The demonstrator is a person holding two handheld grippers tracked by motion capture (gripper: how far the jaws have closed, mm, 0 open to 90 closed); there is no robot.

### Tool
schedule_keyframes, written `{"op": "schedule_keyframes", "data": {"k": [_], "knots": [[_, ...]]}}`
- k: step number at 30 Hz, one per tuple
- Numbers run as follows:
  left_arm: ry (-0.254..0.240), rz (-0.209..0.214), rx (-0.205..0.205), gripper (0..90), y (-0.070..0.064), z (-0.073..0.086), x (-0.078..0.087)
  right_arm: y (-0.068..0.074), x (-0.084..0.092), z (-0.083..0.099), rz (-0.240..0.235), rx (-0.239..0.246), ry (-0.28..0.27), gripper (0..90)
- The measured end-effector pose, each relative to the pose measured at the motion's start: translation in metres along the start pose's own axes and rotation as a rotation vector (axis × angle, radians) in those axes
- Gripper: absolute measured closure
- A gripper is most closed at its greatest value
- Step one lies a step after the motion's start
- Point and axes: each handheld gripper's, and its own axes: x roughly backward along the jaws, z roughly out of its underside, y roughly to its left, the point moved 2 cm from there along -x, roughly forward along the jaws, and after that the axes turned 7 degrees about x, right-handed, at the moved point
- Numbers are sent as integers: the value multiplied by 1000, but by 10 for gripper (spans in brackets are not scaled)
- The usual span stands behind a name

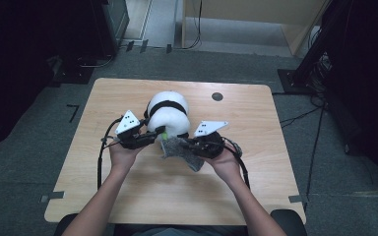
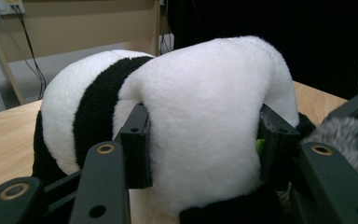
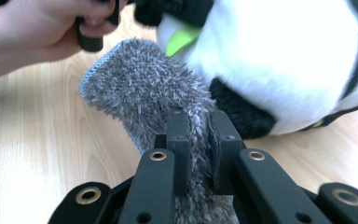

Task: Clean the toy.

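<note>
L tongs clamp plush panda, R tongs pinch grey cloth mid-table, edges well apart.

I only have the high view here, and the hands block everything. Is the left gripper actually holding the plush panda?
Observer: Yes. In the left gripper view the left gripper has its jaws pressed into both sides of a white lobe of the plush panda.
Operator: And the right one, is it gripping that grey thing?
Observer: The right gripper is shut on the fuzzy grey sock; the cloth runs up between its jaws.
Operator: Which end points at the panda?
Observer: The free end above the jaws, with its smoother knit edge showing, leans toward the panda near a green tag.
</note>
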Motion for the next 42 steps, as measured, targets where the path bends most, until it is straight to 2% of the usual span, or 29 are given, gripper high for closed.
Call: {"op": "schedule_keyframes", "data": {"k": [10,16,20,23,27,29,33,36,39,42], "knots": [[2,17,3,482,-4,1,-1,-5,25,-13,42,0,-85,818],[5,15,-16,481,-7,3,-1,-10,35,-15,69,-14,-140,819],[6,13,-21,482,-7,3,-1,-15,48,-17,113,-21,-190,819],[6,9,-40,482,-7,3,0,-19,60,-18,147,-39,-256,818],[5,11,-41,482,-8,3,0,-23,75,-18,220,-45,-329,818],[5,16,-40,482,-9,3,-1,-25,74,-17,197,-60,-332,817],[8,23,-34,482,-10,3,-1,-20,54,-14,128,-55,-262,817],[1,24,-23,482,-10,2,-1,-14,37,-13,53,-60,-216,818],[0,21,-21,483,-9,1,0,-6,21,-11,12,-40,-155,818],[-2,14,-18,485,-8,1,2,-1,11,-8,-18,-41,-128,818]]}}
